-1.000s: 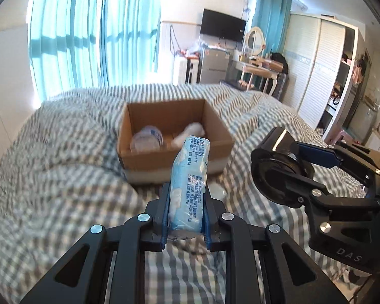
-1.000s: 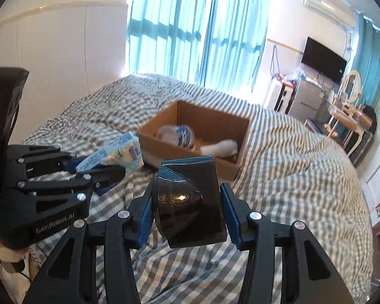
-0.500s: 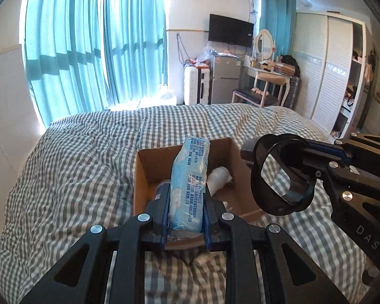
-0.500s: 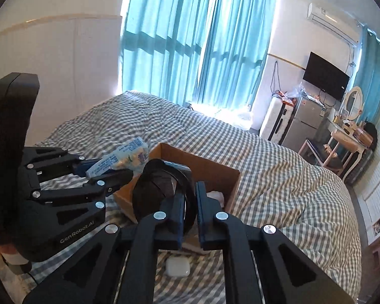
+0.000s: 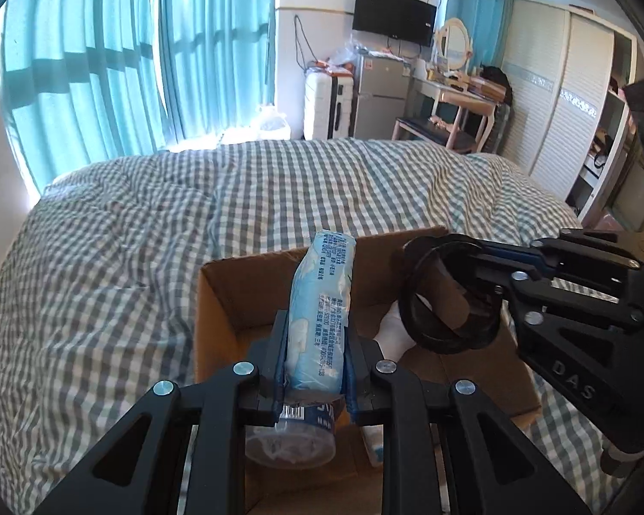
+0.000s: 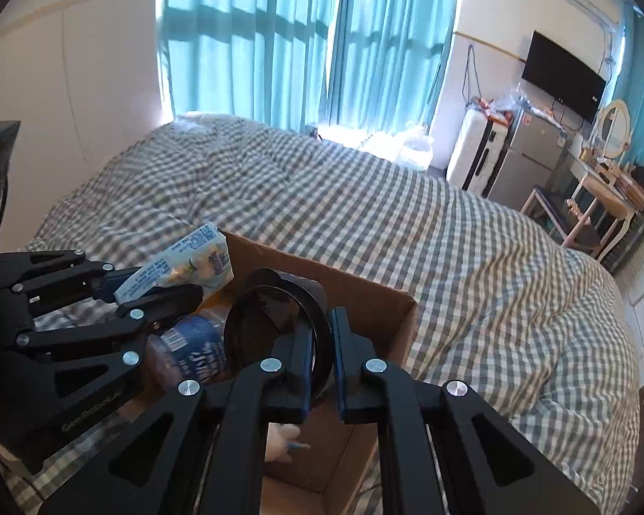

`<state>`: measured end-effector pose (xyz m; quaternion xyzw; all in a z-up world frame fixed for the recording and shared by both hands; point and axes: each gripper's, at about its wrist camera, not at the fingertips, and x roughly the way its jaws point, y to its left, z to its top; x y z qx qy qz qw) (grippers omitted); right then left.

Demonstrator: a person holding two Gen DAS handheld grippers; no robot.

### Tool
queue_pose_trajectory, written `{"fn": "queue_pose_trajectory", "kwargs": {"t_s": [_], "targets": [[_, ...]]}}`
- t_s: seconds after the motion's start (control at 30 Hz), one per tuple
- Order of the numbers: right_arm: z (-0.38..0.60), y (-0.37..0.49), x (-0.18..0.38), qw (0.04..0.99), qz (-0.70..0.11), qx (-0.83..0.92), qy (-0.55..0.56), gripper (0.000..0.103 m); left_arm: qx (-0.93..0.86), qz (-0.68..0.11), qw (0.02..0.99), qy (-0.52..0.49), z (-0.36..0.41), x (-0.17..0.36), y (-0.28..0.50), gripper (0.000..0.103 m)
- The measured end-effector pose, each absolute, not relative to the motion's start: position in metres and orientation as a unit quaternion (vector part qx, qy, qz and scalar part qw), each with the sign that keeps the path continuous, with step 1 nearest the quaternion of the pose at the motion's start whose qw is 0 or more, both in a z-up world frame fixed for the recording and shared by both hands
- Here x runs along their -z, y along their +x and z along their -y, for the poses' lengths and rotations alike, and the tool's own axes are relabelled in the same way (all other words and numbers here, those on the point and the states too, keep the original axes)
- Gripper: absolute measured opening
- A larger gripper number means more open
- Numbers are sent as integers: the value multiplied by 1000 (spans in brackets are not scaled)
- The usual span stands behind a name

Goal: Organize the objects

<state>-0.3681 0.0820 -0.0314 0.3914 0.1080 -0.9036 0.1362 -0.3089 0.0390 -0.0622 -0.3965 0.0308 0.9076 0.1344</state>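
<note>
My left gripper [image 5: 314, 365] is shut on a light blue tissue pack [image 5: 322, 313] and holds it upright over an open cardboard box [image 5: 223, 292] on the bed. My right gripper [image 6: 322, 369] is shut on the rim of a black round container [image 6: 274, 322] and holds it over the same box [image 6: 365, 300]. The right gripper also shows in the left wrist view [image 5: 493, 274], and the left gripper with its pack [image 6: 184, 257] in the right wrist view. Inside the box lie a clear plastic bottle with a blue label [image 5: 292, 437] and a white soft object [image 5: 390, 334].
The box rests on a grey and white checked duvet [image 5: 129, 257] covering the whole bed. Blue curtains, a suitcase, a small fridge and a dressing table stand beyond the far edge of the bed. A white wardrobe is at the right.
Both grippers have moved forward from short of the box to above its opening, still holding their objects. The black container has turned so that its rim sits between the right fingers.
</note>
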Motion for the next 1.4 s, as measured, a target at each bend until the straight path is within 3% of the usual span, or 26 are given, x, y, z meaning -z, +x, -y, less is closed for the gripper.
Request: {"fn": "queue_pose_trajectory", "kwargs": {"t_s": [0.5, 0.57, 0.63, 0.8, 0.9, 1.0, 1.07, 1.13, 1.23, 1.4], "targets": [[-90, -389, 73, 144, -82, 894, 417, 9, -891, -49, 174, -416, -49, 96, -318, 23], [-93, -386, 66, 149, -72, 896, 411, 18, -889, -48, 174, -422, -47, 94, -318, 25], [-97, -378, 57, 143, -67, 907, 391, 38, -887, -47, 177, -425, -47, 90, -315, 30], [-109, -355, 24, 137, -40, 921, 362, 44, -901, -57, 165, -396, -44, 61, -293, 62], [-113, -334, -5, 129, -32, 933, 335, 57, -916, -59, 156, -366, -40, 34, -272, 79], [-113, -310, -36, 128, -39, 942, 307, 57, -931, -62, 142, -331, -35, 6, -250, 84], [-112, -291, -56, 124, -42, 949, 286, 63, -937, -58, 141, -315, -29, -12, -235, 85], [-113, -270, -78, 119, -38, 957, 262, 77, -943, -50, 135, -300, -23, -29, -220, 89], [-114, -240, -104, 125, -35, 964, 232, 85, -953, -39, 124, -272, -10, -51, -196, 95], [-117, -190, -133, 130, -42, 970, 201, 92, -962, -28, 105, -249, 6, -73, -167, 100]]}}
